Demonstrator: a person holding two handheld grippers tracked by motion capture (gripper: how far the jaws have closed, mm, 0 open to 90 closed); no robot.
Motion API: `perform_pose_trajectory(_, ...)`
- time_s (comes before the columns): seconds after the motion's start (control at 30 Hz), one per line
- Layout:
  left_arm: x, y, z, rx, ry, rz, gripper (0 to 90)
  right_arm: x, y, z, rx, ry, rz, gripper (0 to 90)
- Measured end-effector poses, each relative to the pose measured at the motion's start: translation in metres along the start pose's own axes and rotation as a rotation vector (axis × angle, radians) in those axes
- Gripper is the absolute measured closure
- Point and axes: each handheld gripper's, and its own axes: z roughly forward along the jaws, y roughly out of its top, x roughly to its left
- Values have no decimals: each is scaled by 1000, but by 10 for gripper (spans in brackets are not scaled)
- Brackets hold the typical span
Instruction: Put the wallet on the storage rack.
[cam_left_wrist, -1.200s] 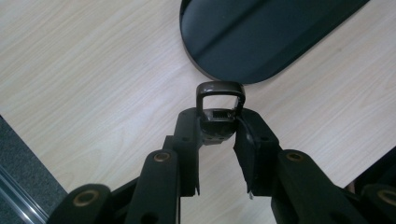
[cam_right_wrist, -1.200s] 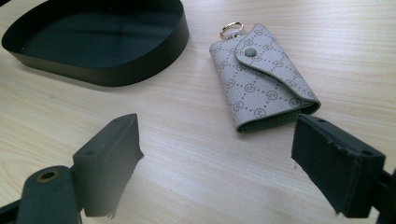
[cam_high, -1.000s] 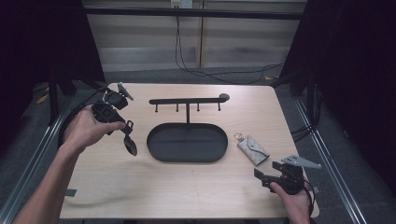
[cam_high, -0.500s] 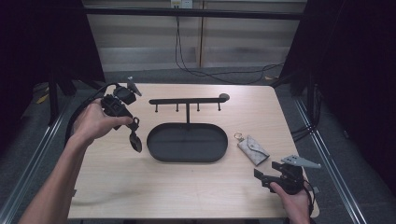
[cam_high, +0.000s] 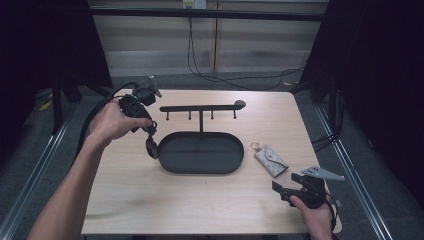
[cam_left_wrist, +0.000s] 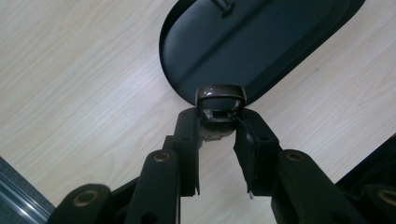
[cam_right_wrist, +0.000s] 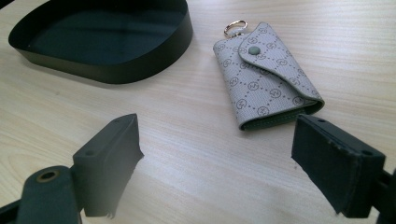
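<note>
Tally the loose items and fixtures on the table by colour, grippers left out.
Black: 2, the oval tray and the hook rack standing in it
Dark brown: 1, the small glossy item clamped in the left gripper
Grey patterned: 1, the key pouch
Total: 4

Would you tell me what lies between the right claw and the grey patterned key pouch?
Only bare wooden table; the right gripper view shows it between claw and pouch.

left claw (cam_high: 150, 145) clamped and raised, right claw (cam_high: 280, 190) gaping low.
</note>
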Motion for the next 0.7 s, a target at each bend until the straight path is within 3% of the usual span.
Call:
perform_pose_trajectory(0.2, 2, 13, 7, 1, -20, -21, 706, 0, 0, -1, -2, 6, 3, 151)
perform_pose_trajectory(0.7, 2, 35, 11, -6, -25, -45, 706, -1, 0, 0, 1, 10, 1, 151)
